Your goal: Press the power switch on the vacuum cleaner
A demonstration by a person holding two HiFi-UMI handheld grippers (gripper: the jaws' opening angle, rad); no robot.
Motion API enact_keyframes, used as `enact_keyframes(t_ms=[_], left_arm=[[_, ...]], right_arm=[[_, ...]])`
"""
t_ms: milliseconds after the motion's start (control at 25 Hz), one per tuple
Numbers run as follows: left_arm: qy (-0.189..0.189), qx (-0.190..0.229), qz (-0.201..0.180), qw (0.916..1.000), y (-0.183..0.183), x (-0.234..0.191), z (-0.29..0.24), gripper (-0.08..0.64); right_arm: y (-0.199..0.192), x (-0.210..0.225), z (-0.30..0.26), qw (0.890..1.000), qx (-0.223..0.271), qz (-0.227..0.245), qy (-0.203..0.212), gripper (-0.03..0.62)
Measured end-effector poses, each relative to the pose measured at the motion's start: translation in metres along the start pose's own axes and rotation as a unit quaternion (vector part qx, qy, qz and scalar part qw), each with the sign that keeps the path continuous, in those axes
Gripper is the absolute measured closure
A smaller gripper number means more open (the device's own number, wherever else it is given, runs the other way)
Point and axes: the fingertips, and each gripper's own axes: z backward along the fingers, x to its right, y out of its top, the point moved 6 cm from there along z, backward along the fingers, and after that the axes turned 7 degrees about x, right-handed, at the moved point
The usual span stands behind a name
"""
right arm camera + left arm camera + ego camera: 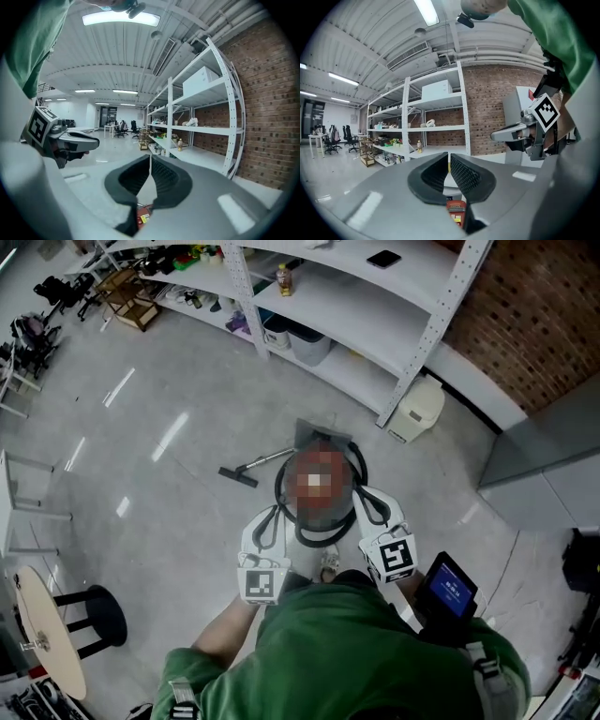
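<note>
- Both hand-held grippers are clenched. The left hand-held gripper (449, 157) has its ribbed black jaws brought together at the tips with nothing between them, and the right hand-held gripper (150, 157) is the same.
- From the head view, the left hand-held gripper (271, 514) and the right hand-held gripper (371, 500) point away from the person, one on each side of the vacuum cleaner (323, 521).
- The vacuum cleaner stands on the grey floor (169, 399) just beyond the person, with its black hose (281, 486) looped round the body. Its power switch cannot be made out.
- A wand with a dark floor nozzle (238, 475) lies on the floor just left of the vacuum cleaner.
- A small white bin (415, 409) stands farther off to the right, against the foot of the white shelving (375, 306).
- A bottle (283, 279) stands on one of the shelves.
- A brick wall (534, 315) runs behind the shelving on the far right.
- A black stool (94, 615) and a round table (47, 643) stand at the near left.
- The person wears a green top (347, 652), and a device with a blue screen (450, 589) sits by the right arm.
</note>
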Motion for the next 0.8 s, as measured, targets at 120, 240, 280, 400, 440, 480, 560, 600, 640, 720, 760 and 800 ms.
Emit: enact_keyframes(t_ms=[120,240,280,400,440,480,560,600,640,720,760,800], left_arm=[[-0.016,0.009,0.007,0.9998,0.006,0.0,0.008,0.552],[-0.036,0.024,0.006,0.999,0.009,-0.004,0.023,0.552],[-0.044,0.031,0.005,0.9985,0.011,-0.005,0.03,0.552],[-0.063,0.034,0.015,0.9973,0.014,-0.011,0.055,0.552],[-0.069,0.034,0.016,0.9969,0.014,-0.013,0.063,0.552],[-0.076,0.035,0.017,0.9964,0.014,-0.013,0.072,0.552],[-0.087,0.041,0.026,0.995,0.012,-0.013,0.089,0.552],[-0.092,0.044,0.026,0.9944,0.012,-0.012,0.098,0.552],[-0.098,0.046,0.025,0.9938,0.013,-0.011,0.106,0.552],[-0.108,0.049,0.029,0.9925,0.017,-0.009,0.12,0.552],[-0.112,0.052,0.032,0.9918,0.019,-0.008,0.127,0.552],[-0.116,0.054,0.034,0.9912,0.019,-0.008,0.134,0.552]], right_arm=[[0.004,-0.01,0.017,1.0,0.005,0.004,-0.021,0.58],[0.01,-0.03,0.034,0.999,0.002,0.008,-0.042,0.58],[0.012,-0.038,0.04,0.999,-0.002,0.008,-0.052,0.58],[0.012,-0.066,0.058,0.997,-0.001,0.008,-0.073,0.58],[0.014,-0.076,0.063,0.997,0.003,0.008,-0.077,0.58],[0.018,-0.086,0.067,0.997,0.005,0.009,-0.082,0.58],[0.025,-0.106,0.078,0.995,0.0,0.009,-0.097,0.58],[0.025,-0.116,0.084,0.995,-0.002,0.011,-0.102,0.58],[0.023,-0.126,0.09,0.994,-0.003,0.013,-0.105,0.58],[0.02,-0.143,0.102,0.994,-0.003,0.015,-0.11,0.58],[0.021,-0.152,0.107,0.994,-0.002,0.013,-0.112,0.58],[0.024,-0.16,0.112,0.993,-0.002,0.009,-0.114,0.58]])
